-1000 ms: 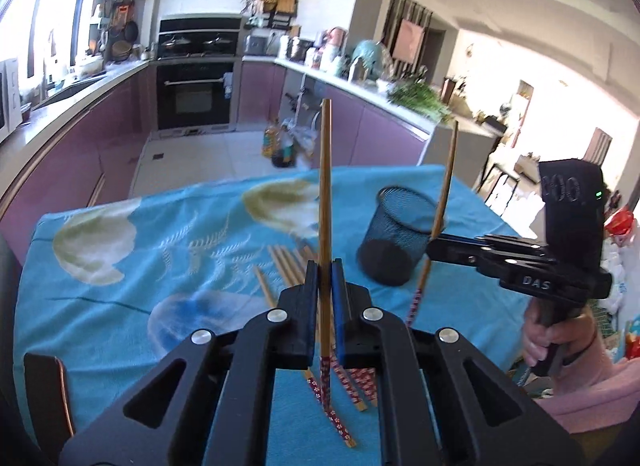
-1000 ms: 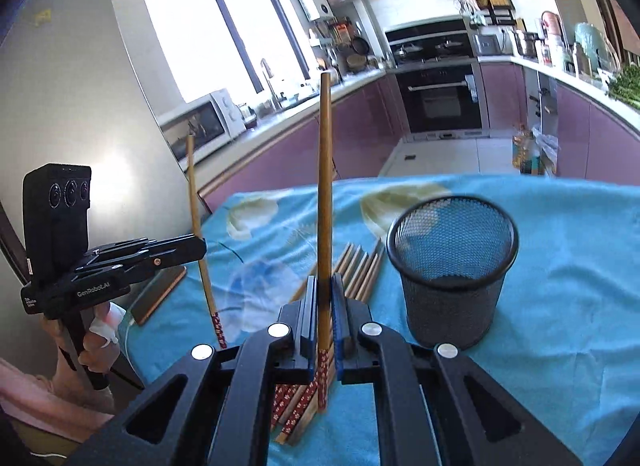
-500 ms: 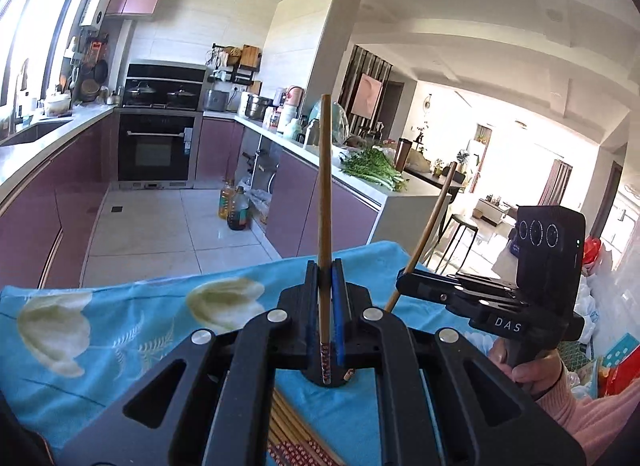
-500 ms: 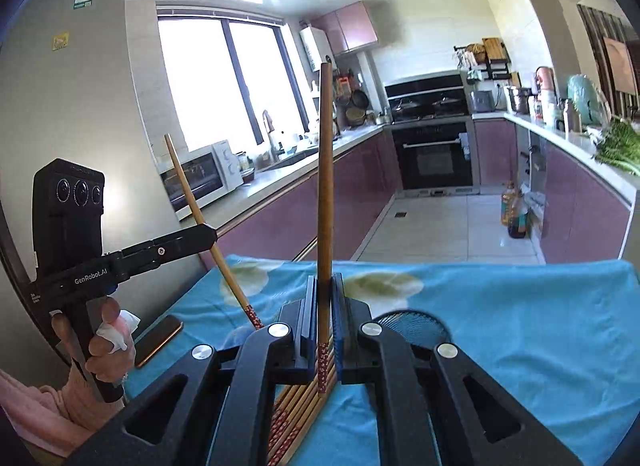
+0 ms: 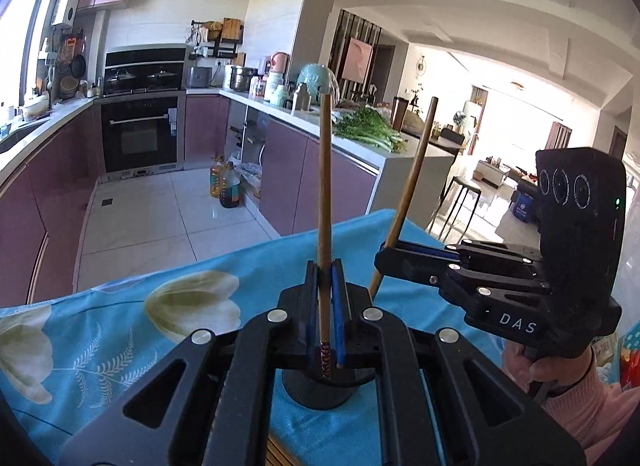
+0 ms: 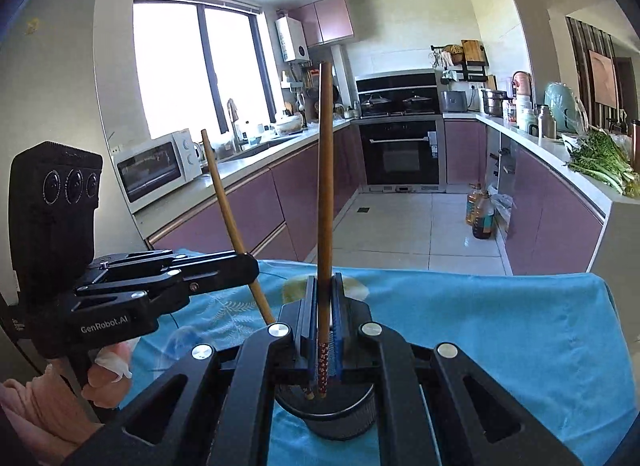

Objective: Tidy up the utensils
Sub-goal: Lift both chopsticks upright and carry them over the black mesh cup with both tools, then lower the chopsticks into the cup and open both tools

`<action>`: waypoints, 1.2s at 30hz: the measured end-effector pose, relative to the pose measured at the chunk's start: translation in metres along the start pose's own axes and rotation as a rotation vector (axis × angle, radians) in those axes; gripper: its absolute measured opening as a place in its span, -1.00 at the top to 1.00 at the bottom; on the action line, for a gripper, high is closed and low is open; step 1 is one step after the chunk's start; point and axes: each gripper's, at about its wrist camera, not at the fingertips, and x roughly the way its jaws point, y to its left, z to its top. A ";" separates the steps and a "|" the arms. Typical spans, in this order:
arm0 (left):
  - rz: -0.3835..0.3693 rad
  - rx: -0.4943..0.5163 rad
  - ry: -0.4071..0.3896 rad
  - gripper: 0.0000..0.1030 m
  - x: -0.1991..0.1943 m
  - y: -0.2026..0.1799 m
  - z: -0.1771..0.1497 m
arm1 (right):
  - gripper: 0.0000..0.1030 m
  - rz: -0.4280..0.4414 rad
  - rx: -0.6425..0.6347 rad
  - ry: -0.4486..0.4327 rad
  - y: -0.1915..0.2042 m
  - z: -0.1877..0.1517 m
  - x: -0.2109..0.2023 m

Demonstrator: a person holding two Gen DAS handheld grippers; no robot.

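My left gripper (image 5: 325, 298) is shut on a wooden chopstick (image 5: 324, 201) that stands upright, its patterned lower tip over the black mesh holder (image 5: 320, 386) below the jaws. My right gripper (image 6: 324, 306) is shut on a second chopstick (image 6: 325, 193), also upright, its red patterned tip inside the holder (image 6: 340, 422). Each gripper shows in the other's view: the right one (image 5: 384, 262) with its tilted chopstick (image 5: 412, 185), the left one (image 6: 250, 266) with its tilted chopstick (image 6: 230, 217). Both chopstick tips meet over the holder.
The holder stands on a table with a blue flowered cloth (image 5: 120, 330), whose far edge (image 6: 480, 278) is close behind it. More chopsticks (image 5: 280, 450) lie at the bottom edge of the left wrist view. Kitchen counters and an oven (image 6: 400, 149) lie beyond.
Both grippers have carried their chopsticks from the pile on the cloth to above the holder. The lower tips now point into it.
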 end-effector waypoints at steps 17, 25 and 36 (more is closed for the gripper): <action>0.027 0.002 0.109 0.74 0.041 0.025 -0.029 | 0.80 -0.010 0.039 0.162 -0.008 -0.014 0.048; 0.105 -0.004 0.017 0.44 0.000 0.032 -0.031 | 0.49 -0.034 0.055 0.096 -0.008 -0.016 0.032; 0.263 0.011 0.015 0.09 -0.064 0.053 -0.076 | 0.01 0.088 -0.108 0.017 0.048 -0.041 -0.013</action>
